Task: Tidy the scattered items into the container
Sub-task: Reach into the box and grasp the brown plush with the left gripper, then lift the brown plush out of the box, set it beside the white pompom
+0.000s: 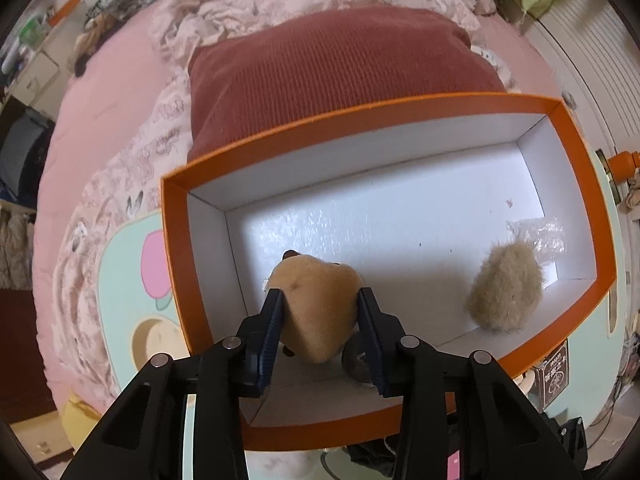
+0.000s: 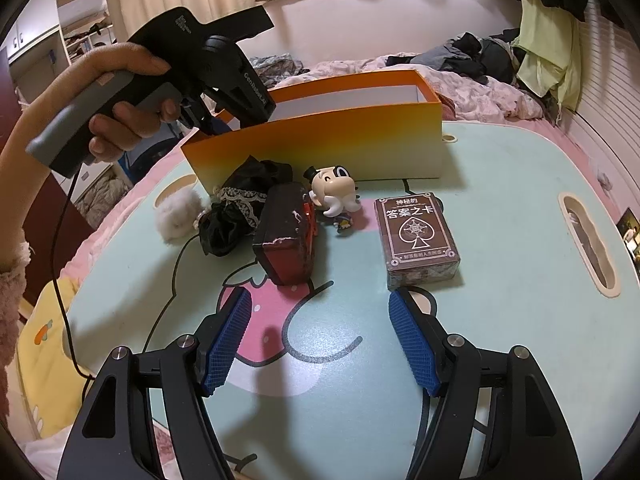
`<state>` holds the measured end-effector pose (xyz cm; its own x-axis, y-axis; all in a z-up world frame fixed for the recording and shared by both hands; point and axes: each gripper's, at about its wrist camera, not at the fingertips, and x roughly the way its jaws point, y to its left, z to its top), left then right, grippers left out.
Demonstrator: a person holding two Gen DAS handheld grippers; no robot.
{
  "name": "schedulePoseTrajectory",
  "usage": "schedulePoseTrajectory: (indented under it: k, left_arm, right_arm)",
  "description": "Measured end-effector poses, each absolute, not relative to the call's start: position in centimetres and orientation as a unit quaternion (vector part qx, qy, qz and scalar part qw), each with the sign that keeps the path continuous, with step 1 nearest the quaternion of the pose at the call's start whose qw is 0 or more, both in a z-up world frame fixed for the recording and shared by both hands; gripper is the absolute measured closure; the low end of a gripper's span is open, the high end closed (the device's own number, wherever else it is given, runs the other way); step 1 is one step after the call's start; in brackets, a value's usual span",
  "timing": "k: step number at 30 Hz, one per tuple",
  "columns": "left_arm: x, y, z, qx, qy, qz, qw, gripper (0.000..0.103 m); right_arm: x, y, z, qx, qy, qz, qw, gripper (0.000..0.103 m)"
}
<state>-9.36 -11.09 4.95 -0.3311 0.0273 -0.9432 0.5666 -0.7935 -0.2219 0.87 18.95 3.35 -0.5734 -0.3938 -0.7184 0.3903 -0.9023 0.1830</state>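
1. The left gripper [image 1: 320, 312] is pointing steeply down into the orange box [image 1: 576, 168], its blue pads [image 1: 272, 336] pressing both sides of a tan plush toy [image 1: 316, 304] – the toy is being clenched inside the box, close to the near left corner
2. A fuzzy beige pompom [image 1: 506, 288] is lying on the white box floor to the right, with a scrap of clear wrap [image 1: 540, 236] just behind it
3. A dark red cushion [image 1: 340, 76] is sitting beyond the box's far wall
4. The right gripper [image 2: 320, 336] is hovering over the mint cartoon-print table [image 2: 500, 320], jaws standing wide apart and grasping nothing
5. Waiting outside the box, in front of its near wall – a card deck [image 2: 418, 236], a dark red box [image 2: 286, 240], a cartoon figurine [image 2: 334, 196], black lace fabric [image 2: 240, 204] and a white fluffy ball [image 2: 178, 214]
6. A hand [image 2: 116, 120] is gripping the left tool's handle above the box's left end
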Motion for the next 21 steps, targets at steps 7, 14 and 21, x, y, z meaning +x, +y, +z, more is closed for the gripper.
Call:
schedulePoseTrajectory:
  k: [7, 14, 21]
  left_arm:
    - [-7.5, -12.4, 8.2, 0.488, 0.290, -0.804, 0.179, 0.070]
    - [-2.5, -10.1, 12.7, 0.408, 0.281, -0.860, 0.125, 0.070]
    - [2.5, -5.4, 8.5, 0.393, 0.262, -0.876, 0.094, 0.070]
  right_arm:
    - [0.9, 18.8, 3.4, 0.405, 0.000, -0.887, 0.220, 0.031]
    - [0.9, 18.8, 3.3, 0.405, 0.000, -0.888, 0.220, 0.031]
    - [1.1, 18.8, 3.5, 0.402, 0.000, -0.890, 0.216, 0.031]
